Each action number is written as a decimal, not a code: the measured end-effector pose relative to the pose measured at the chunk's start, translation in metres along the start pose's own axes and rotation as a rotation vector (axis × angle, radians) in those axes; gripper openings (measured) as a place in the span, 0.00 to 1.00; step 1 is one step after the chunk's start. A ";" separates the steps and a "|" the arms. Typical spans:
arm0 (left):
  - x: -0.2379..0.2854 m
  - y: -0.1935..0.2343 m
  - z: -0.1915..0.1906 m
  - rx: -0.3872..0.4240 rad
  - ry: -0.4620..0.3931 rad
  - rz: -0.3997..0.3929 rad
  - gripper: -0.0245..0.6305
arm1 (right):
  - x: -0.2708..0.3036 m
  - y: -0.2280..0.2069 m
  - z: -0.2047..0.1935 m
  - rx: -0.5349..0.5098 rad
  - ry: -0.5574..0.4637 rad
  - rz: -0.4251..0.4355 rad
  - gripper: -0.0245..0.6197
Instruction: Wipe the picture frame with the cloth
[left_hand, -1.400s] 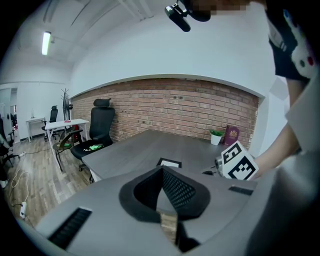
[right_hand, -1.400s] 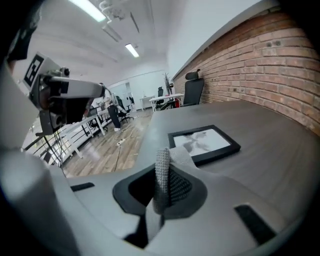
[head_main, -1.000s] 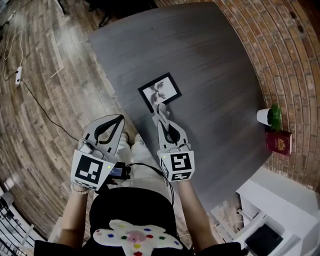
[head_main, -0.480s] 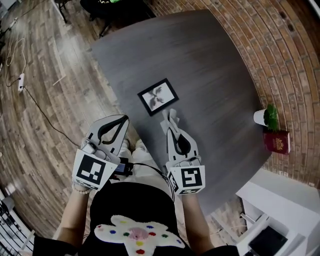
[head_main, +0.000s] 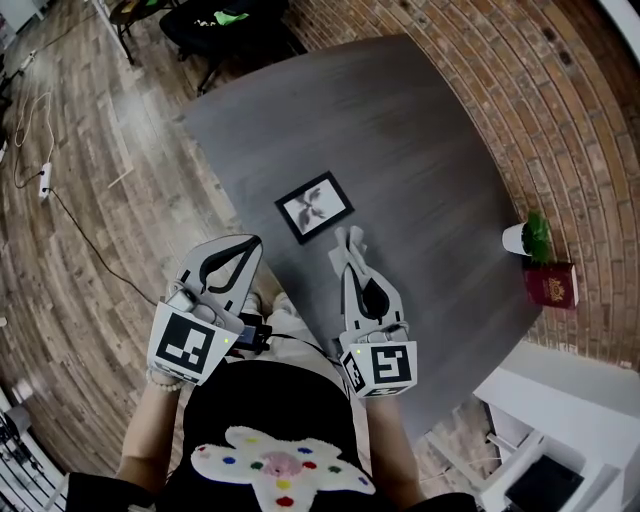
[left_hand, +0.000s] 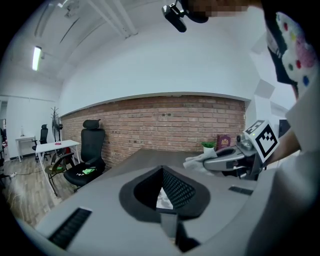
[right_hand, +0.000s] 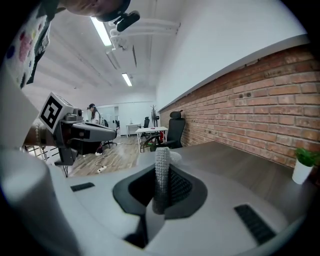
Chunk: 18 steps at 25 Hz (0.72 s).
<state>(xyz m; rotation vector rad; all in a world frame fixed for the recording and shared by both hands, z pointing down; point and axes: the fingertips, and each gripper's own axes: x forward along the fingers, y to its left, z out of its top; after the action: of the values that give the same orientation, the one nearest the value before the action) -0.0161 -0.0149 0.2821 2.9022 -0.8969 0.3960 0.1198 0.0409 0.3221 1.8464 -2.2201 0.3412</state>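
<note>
A black picture frame (head_main: 314, 207) with a white print lies flat on the dark grey table (head_main: 420, 130). My right gripper (head_main: 350, 260) hovers just short of the frame's near right corner, shut on a pale crumpled cloth (head_main: 347, 240). The cloth sticks out past the jaw tips and hangs apart from the frame. The right gripper view shows the cloth (right_hand: 174, 156) pinched between the pads. My left gripper (head_main: 249, 243) is held left of the table's edge, over the wooden floor, jaws shut with nothing in them. The left gripper view shows the right gripper (left_hand: 226, 159) and cloth (left_hand: 195, 161) off to its right.
A small green plant in a white pot (head_main: 525, 237) and a dark red book (head_main: 550, 285) sit at the table's right edge by the brick wall. A black office chair (head_main: 215, 25) stands beyond the far end. White furniture (head_main: 560, 420) is at bottom right. A cable (head_main: 85, 225) runs across the floor.
My right gripper has drawn the cloth back off the frame's near corner toward the person, leaving the frame uncovered. The left gripper has barely moved.
</note>
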 end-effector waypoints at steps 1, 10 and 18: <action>0.000 0.000 -0.001 -0.003 0.002 0.001 0.05 | 0.000 -0.001 0.000 -0.001 0.001 0.000 0.08; -0.001 -0.003 -0.010 -0.036 0.019 0.007 0.05 | 0.003 0.009 0.003 -0.019 -0.006 0.025 0.08; -0.002 -0.002 -0.007 -0.020 0.006 0.006 0.05 | 0.006 0.015 0.005 -0.024 -0.009 0.040 0.08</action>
<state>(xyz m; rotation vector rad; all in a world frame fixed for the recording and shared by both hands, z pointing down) -0.0178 -0.0116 0.2880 2.8794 -0.9041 0.3930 0.1038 0.0369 0.3191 1.7971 -2.2599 0.3133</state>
